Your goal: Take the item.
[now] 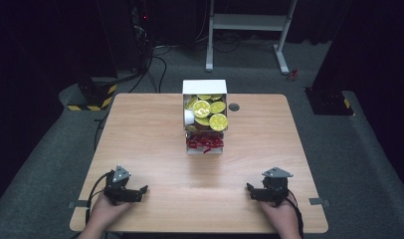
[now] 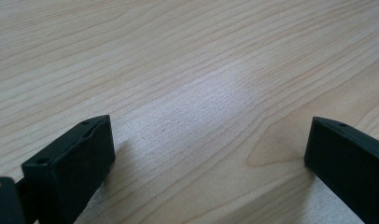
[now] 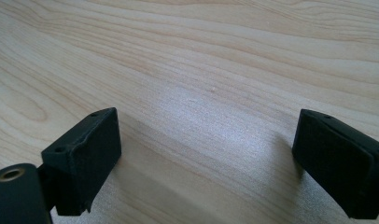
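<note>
Dark floor and black stands surround a pale wooden table lit from above. On it, near the front edge, a person's two hands each hold a black gripper. In the left gripper view, the left gripper has its jaws spread wide with nothing between them, only bare wood grain underneath. In the right gripper view, the right gripper looks the same: jaws wide apart, empty, just above the wood.

Seen from the high view, the left gripper sits near the front left corner, its jaws pointing toward the middle of the table, with the left hand behind it. The right gripper sits near the front right corner, jaws also pointing inward, with the right hand behind it. Both are well apart from each other.

At the far edge, in the middle, stands a white box with its lid raised. It holds round yellow-lidded capsules in the rear part and small red packets in the front part. A small dark round disc lies just beside the box, toward the right edge.
</note>
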A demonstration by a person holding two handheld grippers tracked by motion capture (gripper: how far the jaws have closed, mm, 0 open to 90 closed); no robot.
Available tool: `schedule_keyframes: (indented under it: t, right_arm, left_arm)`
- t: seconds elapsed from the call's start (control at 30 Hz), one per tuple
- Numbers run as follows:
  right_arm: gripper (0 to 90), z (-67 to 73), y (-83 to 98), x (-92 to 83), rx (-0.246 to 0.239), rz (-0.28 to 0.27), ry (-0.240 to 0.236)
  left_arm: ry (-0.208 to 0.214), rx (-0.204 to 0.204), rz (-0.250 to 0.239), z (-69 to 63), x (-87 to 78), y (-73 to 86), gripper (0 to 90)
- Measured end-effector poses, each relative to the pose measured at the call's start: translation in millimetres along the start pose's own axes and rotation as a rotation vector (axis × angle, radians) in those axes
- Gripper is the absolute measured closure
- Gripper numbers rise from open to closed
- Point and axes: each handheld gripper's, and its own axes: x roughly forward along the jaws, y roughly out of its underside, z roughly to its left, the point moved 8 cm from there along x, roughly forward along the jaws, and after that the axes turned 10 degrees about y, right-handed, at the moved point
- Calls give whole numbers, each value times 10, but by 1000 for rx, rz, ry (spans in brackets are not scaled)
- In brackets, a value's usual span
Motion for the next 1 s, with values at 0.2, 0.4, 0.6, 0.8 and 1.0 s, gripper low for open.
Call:
schedule_keyframes:
  t: [0.2,0.4,0.6,0.8,1.0]
  right_arm:
    - [79,0,0,0,1,2,0]
    - [80,-2,-6,7,-3,-1,-4]
    - [81,-6,-6,6,-7,-3,-3]
    - [161,-20,-30,-9,11,-9,-20]
    - [160,-34,-85,-75,25,-33,-10]
  left_arm:
    - [2,3,-2,7,4,-5,18]
    - [2,2,-2,7,3,-5,19]
    - [2,0,-3,5,5,-6,20]
    - [2,-1,-3,6,5,-7,20]
    - [3,-1,-3,5,5,-7,21]
